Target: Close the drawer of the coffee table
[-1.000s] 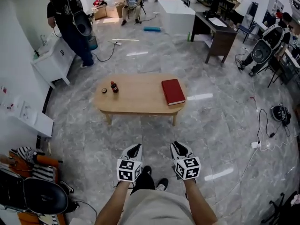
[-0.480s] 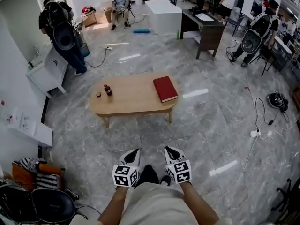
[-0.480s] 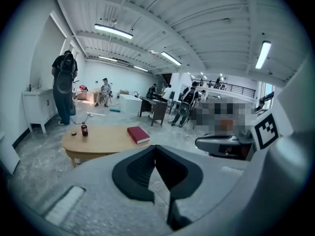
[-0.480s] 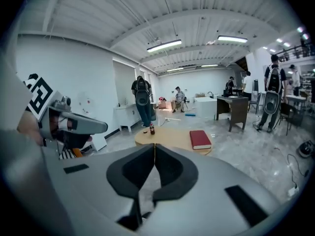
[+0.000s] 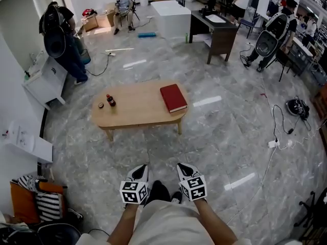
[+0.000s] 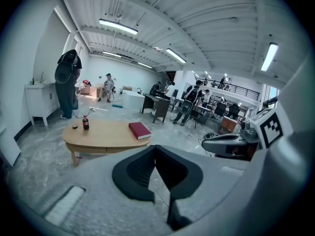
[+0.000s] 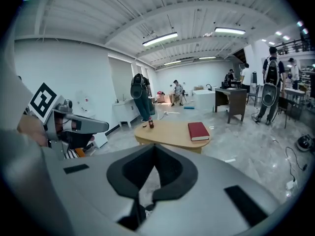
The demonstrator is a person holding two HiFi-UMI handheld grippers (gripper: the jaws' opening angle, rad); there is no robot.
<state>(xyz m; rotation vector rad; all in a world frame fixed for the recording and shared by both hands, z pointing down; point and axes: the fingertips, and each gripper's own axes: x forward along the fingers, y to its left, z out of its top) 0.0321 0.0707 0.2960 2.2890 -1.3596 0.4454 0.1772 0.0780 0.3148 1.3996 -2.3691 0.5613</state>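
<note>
The oval wooden coffee table [image 5: 138, 111] stands on the marble floor well ahead of me, and no open drawer shows on its near side [image 6: 101, 149]. On it lie a red book [image 5: 173, 98], a small dark bottle [image 5: 109, 100] and a cap [image 5: 101, 105]. My left gripper [image 5: 139, 173] and right gripper [image 5: 184, 170] hang low near my body, side by side, far short of the table. Both are shut and empty: the left's dark pads [image 6: 142, 168] meet, and so do the right's [image 7: 170, 168]. The right jaws have just been closing with nothing between them.
A person with a backpack rig [image 5: 57, 37] stands by a white cabinet [image 5: 43, 80] at the back left. A dark desk [image 5: 214, 32] and a white block [image 5: 171, 17] stand behind the table. Cables [image 5: 278, 137] trail on the floor at right, and bags [image 5: 36, 203] sit at lower left.
The table has shrunk and slid left in the head view, as if I have drawn back from it. Both grippers sit lower and closer to my body.
</note>
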